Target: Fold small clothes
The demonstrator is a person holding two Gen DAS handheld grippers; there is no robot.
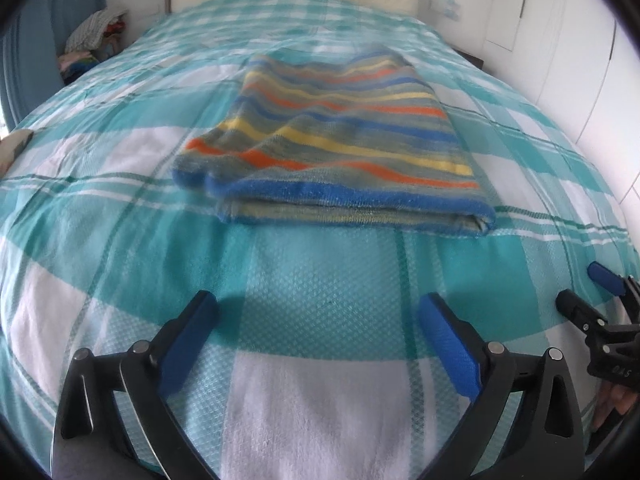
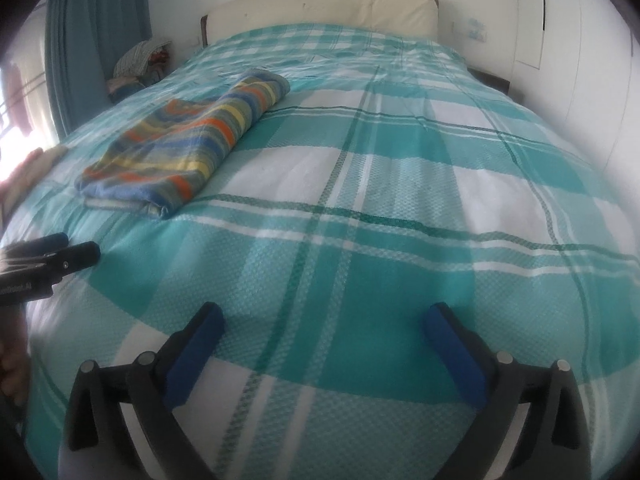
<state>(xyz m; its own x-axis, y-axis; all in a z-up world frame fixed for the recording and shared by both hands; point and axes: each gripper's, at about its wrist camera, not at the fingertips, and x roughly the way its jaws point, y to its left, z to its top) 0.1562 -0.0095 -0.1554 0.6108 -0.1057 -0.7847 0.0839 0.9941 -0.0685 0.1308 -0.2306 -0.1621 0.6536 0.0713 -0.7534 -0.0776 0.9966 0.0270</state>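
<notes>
A striped garment (image 1: 332,140) in blue, orange, yellow and grey lies folded flat on the teal-and-white checked bedspread (image 1: 320,280). It lies straight ahead of my left gripper (image 1: 318,312), which is open and empty above the bedspread, short of the garment's near edge. In the right wrist view the garment (image 2: 184,140) lies to the far left. My right gripper (image 2: 324,320) is open and empty over bare bedspread (image 2: 380,220). Each gripper shows at the edge of the other's view: the right one (image 1: 592,292) and the left one (image 2: 60,252).
A cream headboard (image 2: 320,8) stands at the far end of the bed. A pile of clothes (image 2: 140,60) sits beside the bed at the far left, next to blue curtains (image 2: 88,40). White cupboard doors (image 2: 580,60) run along the right.
</notes>
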